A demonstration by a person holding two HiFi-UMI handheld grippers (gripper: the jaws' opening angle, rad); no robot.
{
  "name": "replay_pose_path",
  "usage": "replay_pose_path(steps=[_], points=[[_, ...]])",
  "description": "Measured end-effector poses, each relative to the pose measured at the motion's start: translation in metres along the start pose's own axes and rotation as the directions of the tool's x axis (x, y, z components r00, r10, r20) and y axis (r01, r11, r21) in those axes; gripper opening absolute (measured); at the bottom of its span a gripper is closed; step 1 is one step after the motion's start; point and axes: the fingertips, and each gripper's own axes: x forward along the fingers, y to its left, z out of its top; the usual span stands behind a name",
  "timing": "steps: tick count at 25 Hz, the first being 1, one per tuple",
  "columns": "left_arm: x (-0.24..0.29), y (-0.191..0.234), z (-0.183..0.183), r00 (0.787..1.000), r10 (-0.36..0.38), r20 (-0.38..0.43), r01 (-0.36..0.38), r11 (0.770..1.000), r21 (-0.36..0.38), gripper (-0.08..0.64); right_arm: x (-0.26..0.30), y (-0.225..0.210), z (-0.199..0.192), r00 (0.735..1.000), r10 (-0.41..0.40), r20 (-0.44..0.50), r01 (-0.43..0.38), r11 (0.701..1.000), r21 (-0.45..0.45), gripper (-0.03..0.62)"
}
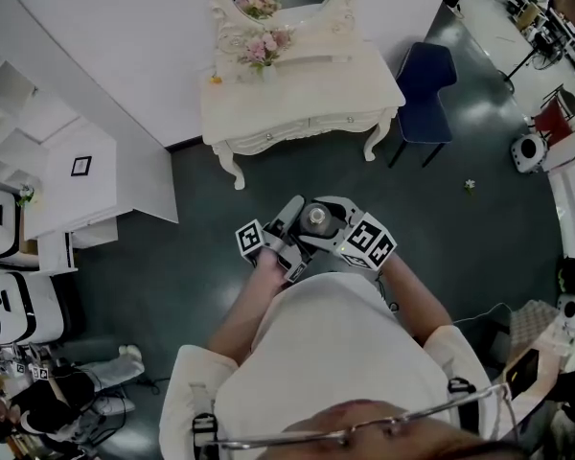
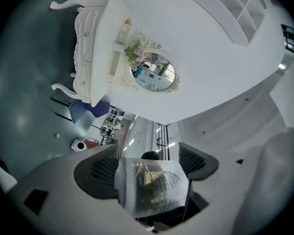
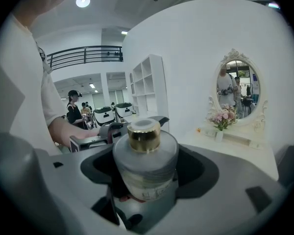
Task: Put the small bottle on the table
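The small bottle [image 3: 145, 173] fills the right gripper [image 3: 148, 153] view. It is held in the air near the person's chest, well short of the white dressing table [image 1: 340, 89] far ahead. It stands roughly upright, long axis vertical, gold cap [image 3: 143, 135] up. The right tongs are clamped on its frosted sides. The left gripper [image 2: 151, 163] gapes wide, with the bottle between its pads but no visible pinch. The bottle's base is hidden down in the jaws, and its label print is too blurred to read.
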Motion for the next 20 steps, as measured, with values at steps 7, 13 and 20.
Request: replay_pose_path(steps=[7,13,20], points=[[-0.02,-0.003,0.004,1.0,0.012,-0.011,-0.012,1.0,-0.024,0.383,0.014,0.015,0.001,1.0,-0.024,0.014,0.024,0.999,0.021,0.348],[-0.043,-0.006,0.011,0.999,0.034,-0.032,-0.035,0.999,-0.029,0.383,0.033,0.031,0.0,0.999,-0.041,0.016,0.041,0.998,0.042,0.347],[-0.054,-0.001,0.013,0.998,0.048,-0.04,-0.05,0.997,-0.052,0.383,0.041,0.038,-0.007,0.999,-0.05,0.0,0.05,0.997,0.06,0.347]])
